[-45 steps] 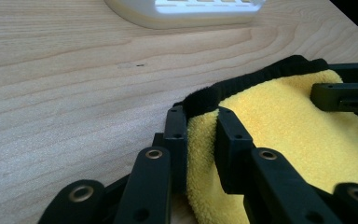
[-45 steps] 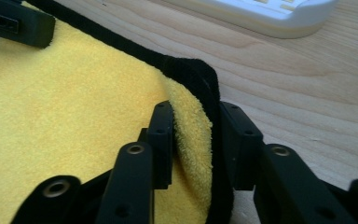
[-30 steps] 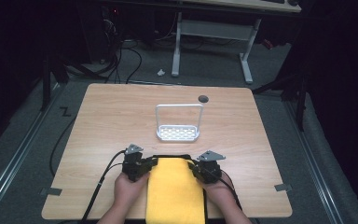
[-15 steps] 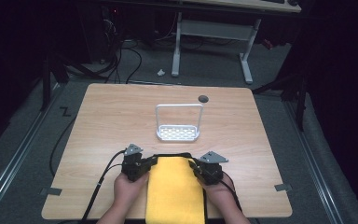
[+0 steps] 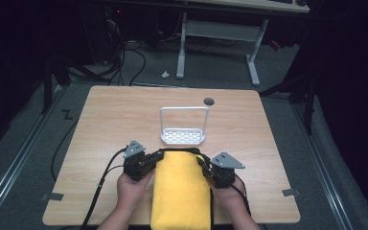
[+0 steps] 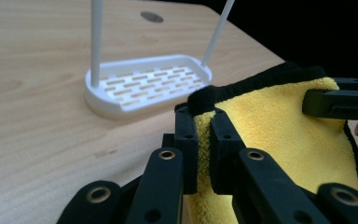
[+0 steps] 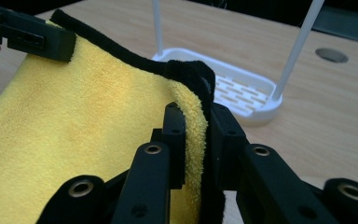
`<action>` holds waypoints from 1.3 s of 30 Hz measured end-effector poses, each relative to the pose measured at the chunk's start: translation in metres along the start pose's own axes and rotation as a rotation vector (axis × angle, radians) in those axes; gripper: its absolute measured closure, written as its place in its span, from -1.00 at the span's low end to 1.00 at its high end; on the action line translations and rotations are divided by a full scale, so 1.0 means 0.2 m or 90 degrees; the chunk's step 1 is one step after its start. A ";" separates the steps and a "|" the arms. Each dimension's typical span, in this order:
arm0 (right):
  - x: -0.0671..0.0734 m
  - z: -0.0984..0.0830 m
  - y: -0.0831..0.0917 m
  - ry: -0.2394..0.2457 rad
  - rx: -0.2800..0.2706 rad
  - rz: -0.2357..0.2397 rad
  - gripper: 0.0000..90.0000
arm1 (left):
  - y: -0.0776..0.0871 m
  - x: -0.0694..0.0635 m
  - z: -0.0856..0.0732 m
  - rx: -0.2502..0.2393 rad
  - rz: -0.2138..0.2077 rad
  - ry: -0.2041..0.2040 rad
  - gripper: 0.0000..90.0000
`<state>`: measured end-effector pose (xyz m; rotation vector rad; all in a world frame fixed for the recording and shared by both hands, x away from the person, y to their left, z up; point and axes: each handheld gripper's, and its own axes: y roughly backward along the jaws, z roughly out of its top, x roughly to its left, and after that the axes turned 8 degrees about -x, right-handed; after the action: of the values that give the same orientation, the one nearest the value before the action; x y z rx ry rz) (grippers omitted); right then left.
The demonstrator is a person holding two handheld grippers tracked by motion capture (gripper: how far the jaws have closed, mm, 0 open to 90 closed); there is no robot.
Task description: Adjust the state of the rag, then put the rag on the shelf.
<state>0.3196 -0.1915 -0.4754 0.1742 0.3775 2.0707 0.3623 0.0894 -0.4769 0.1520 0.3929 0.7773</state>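
Near the front edge of the wooden table (image 5: 105,120), a yellow microfibre towel with black trim (image 5: 181,191) is pinched at its two far corners. The left gripper (image 5: 154,158) has just been closing, and the left gripper view shows its jaws clamped on the black-edged corner with the cloth squeezed between them. The right gripper (image 5: 204,165) is clamped on the other far corner the same way; you can see the yellow pile bunched between its jaws in the right gripper view. So both tools are gripping the towel, neither is loose.

My guess is the step is lifting that far edge, probably to drape or fold it. The far hem looks raised off the wood between the grippers while the rest trails toward the person and over the table's near edge.

Tips for doing it well, as I see it: keep both hands level so the hem stays straight and lightly taut, not sagging in the middle. Don't pull the corners apart hard, since each grip looks like it has only a small bite of cloth. Watch the white rack (image 5: 182,125), which sits just beyond the hem with its tall hoop upright, easy to snag.

Orientation: the towel's long axis runs from the person straight out toward the rack, short edge leading, far hem across the table.
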 end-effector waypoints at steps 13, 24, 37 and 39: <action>0.00 0.22 0.03 0.014 -0.056 -0.007 0.75 | 0.05 -0.03 0.20 -0.056 -0.001 -0.025 0.86; -0.02 0.33 0.04 0.022 -0.089 -0.014 0.75 | 0.07 -0.05 0.34 -0.086 -0.010 -0.039 0.85; -0.05 0.46 0.08 0.032 -0.139 -0.033 0.75 | 0.09 -0.08 0.49 -0.137 -0.017 -0.062 0.86; -0.06 0.49 0.08 0.036 -0.145 -0.035 0.75 | 0.09 -0.09 0.51 -0.143 -0.015 -0.065 0.86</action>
<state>0.3384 -0.1900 -0.3774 -0.0317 0.1759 2.0493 0.3807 0.0909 -0.3729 -0.0239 0.2077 0.7820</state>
